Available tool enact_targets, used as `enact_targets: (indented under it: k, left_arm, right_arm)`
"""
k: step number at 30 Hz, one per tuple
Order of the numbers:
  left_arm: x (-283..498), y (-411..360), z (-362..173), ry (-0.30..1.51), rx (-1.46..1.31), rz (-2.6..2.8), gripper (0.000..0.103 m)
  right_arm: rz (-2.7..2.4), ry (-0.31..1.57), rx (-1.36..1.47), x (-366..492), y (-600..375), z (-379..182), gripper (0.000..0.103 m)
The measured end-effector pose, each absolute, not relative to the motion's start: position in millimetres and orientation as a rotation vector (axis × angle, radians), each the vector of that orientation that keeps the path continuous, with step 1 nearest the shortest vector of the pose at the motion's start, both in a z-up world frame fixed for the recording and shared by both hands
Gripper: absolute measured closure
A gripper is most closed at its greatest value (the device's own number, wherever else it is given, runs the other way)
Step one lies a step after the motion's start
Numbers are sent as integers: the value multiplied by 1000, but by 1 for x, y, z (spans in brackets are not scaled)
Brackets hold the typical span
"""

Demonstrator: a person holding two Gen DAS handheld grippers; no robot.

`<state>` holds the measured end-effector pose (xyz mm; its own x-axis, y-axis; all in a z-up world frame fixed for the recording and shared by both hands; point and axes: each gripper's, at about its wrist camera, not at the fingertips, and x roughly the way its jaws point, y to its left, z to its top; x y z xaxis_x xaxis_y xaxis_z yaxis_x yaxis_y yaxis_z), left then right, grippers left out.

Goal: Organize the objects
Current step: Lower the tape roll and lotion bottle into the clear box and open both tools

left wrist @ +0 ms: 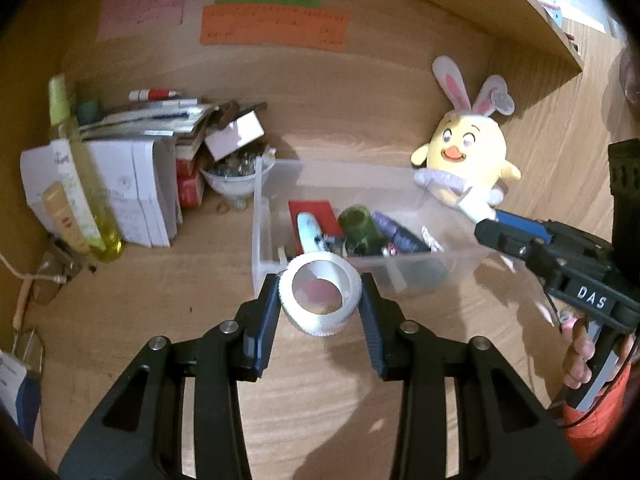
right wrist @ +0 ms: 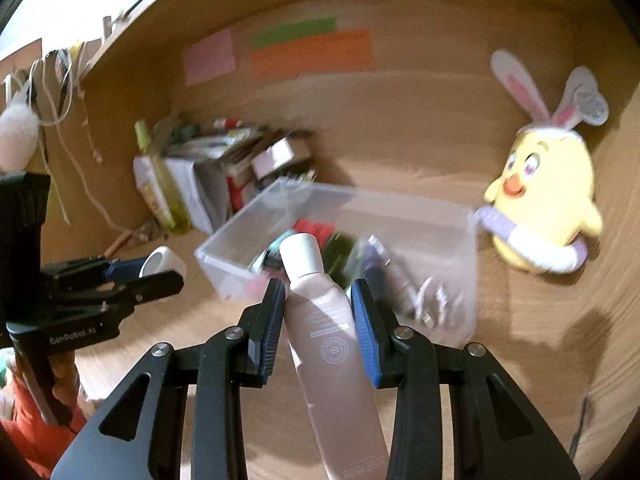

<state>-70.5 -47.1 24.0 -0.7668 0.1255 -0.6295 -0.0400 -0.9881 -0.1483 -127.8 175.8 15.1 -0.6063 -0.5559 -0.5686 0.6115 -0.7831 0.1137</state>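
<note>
A clear plastic bin (left wrist: 264, 184) on the wooden desk holds a red card, a green bottle, a pale blue item and purple tubes. My left gripper (left wrist: 320, 300) is shut on a white round jar (left wrist: 320, 292), held just in front of the bin's near left corner. My right gripper (right wrist: 318, 300) is shut on a pinkish-beige tube with a white cap (right wrist: 320, 312), its cap pointing at the bin (right wrist: 460, 264). The left gripper with the jar (right wrist: 164, 260) shows at the left of the right wrist view. The right gripper (left wrist: 492, 228) shows at the bin's right end in the left wrist view.
A yellow chick plush with bunny ears (left wrist: 468, 152) leans on the back wall right of the bin. White boxes, books and a yellow-green bottle (left wrist: 80, 184) pile up at the left. A white bowl of marbles (left wrist: 236, 176) stands by the bin's left end. Coloured paper notes (left wrist: 272, 28) hang on the wall.
</note>
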Motion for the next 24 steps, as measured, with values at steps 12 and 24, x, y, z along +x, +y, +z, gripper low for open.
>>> enact_targets:
  k: [12,24]
  left_arm:
    - [-115,-43,39,-186,-1019,2874,64]
    - [-160,-44,14,-126,-1157,2882,64]
  right_arm:
    - [-2426,96,751,-171,182,38,72]
    - [-2428,159,857,-213,162,12,72]
